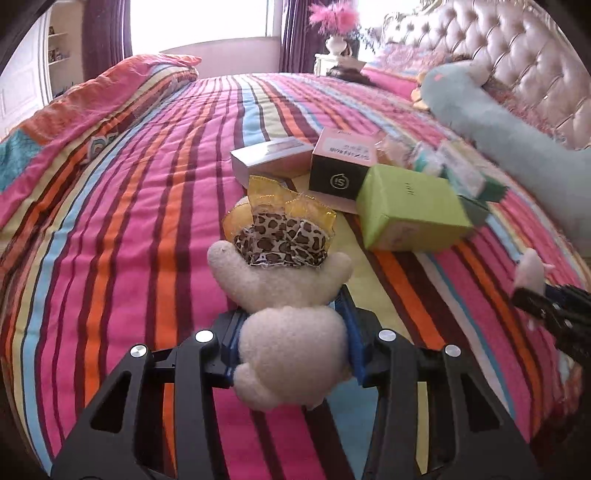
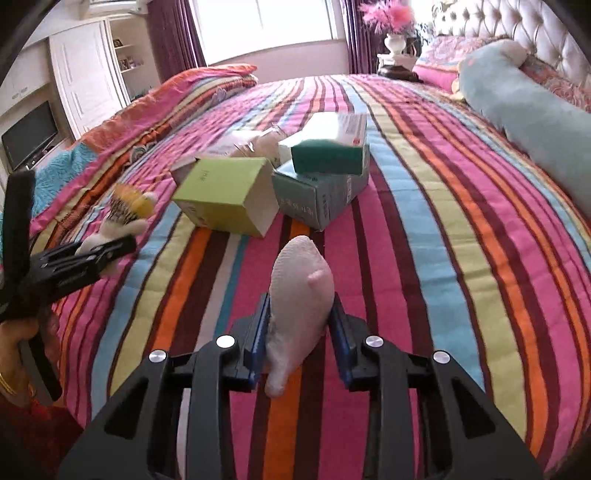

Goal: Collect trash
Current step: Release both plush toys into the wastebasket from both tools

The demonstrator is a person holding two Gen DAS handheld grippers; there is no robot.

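My left gripper (image 1: 291, 325) is shut on a cream plush doll (image 1: 288, 332) with a leopard-print and yellow bow, held above the striped bed (image 1: 110, 221). It also shows in the right wrist view (image 2: 122, 221). My right gripper (image 2: 299, 325) is shut on a pale pink plush toy (image 2: 299, 295), also seen in the left wrist view (image 1: 532, 273). A pile of empty boxes lies mid-bed: a lime-green box (image 1: 410, 206) (image 2: 225, 192), a black-and-pink box (image 1: 341, 166), a pinkish flat box (image 1: 269, 155), and teal boxes (image 2: 328, 151) (image 2: 317, 195).
A long light-blue plush pillow (image 1: 517, 147) (image 2: 535, 110) lies along the tufted headboard (image 1: 517, 55). A folded striped quilt (image 1: 92, 122) sits at the left. A nightstand with a vase of pink feathers (image 2: 391, 22) stands beyond the bed. A TV (image 2: 29, 136) is far left.
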